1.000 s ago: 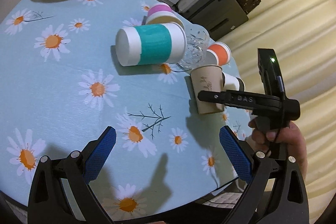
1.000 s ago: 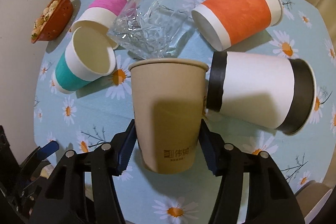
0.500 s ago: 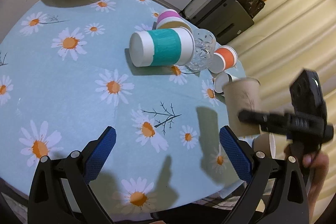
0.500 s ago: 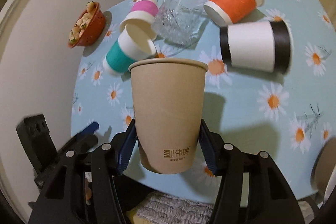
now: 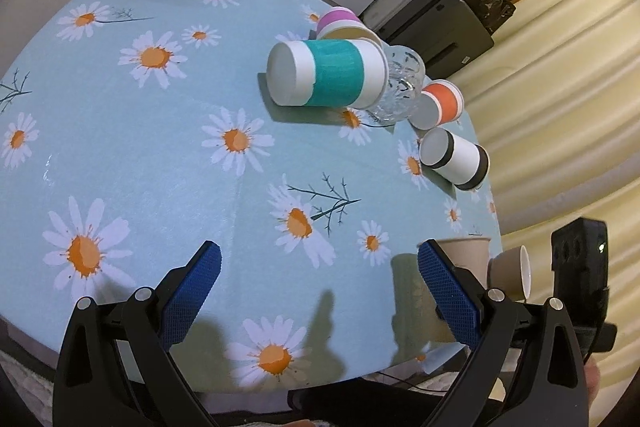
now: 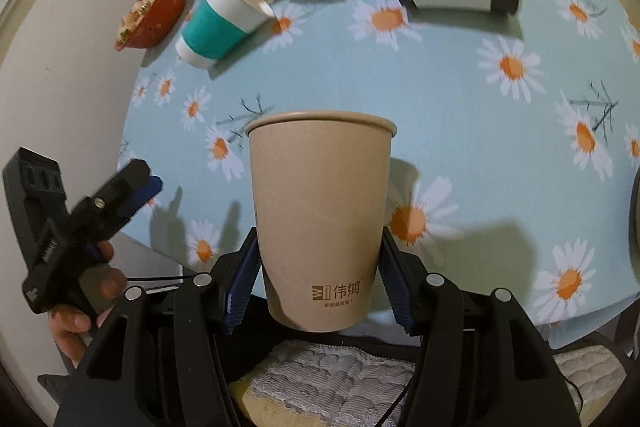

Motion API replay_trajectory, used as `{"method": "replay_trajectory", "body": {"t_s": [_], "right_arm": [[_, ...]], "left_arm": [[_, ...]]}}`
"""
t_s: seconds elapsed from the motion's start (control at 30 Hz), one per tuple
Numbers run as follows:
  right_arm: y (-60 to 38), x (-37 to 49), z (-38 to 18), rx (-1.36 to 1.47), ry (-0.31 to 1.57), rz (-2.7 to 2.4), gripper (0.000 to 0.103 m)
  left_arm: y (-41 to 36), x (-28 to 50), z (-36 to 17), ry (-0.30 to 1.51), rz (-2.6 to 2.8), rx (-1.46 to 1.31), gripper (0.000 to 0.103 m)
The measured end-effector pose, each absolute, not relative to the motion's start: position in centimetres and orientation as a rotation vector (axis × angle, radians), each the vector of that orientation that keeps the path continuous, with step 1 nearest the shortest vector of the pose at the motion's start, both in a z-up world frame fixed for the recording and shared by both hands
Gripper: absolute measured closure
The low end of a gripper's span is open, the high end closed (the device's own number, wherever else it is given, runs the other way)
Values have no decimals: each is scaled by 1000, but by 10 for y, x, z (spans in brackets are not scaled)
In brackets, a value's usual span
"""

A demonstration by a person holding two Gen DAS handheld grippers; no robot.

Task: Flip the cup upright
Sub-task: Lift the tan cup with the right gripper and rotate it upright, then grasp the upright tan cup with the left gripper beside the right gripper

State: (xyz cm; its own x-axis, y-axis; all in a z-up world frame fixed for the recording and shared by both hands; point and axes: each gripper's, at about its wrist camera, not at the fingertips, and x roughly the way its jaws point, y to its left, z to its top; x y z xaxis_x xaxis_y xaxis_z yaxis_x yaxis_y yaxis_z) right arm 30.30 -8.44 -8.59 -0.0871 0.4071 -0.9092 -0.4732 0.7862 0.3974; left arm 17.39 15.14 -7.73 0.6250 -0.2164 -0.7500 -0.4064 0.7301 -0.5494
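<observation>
Centre frame, the right gripper (image 6: pixel 316 291) pinches a brown paper cup (image 6: pixel 320 219) low on its wall, rim up, above the table (image 6: pixel 460 115) edge. Light and crushable, it probably wants gentle pressure. The left gripper (image 5: pixel 318 287) jaws are spread, empty.

Right black two-finger gripper (image 6: pixel 316 287) clamped on something upright; left black blue-padded gripper (image 5: pixel 320 291) spread wide, holding nothing.
</observation>
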Motion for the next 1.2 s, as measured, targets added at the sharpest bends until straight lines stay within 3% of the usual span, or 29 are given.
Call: {"method": "replay_trajectory", "body": {"t_s": [0.33, 0.5, 0.83, 1.2], "right_arm": [[-86, 299, -103, -4, 1496, 735, 45], [-90, 301, -106, 37, 1503, 748, 38], [-119, 293, -87, 191, 1454, 795, 36], [-169, 258, -31, 100, 1185, 752, 36]], "left_arm": [[150, 176, -82, 937, 134, -764, 7], [148, 177, -84, 942, 130, -758, 7], [136, 186, -88, 989, 117, -716, 7], [85, 209, -65, 1077, 33, -694, 7]]}}
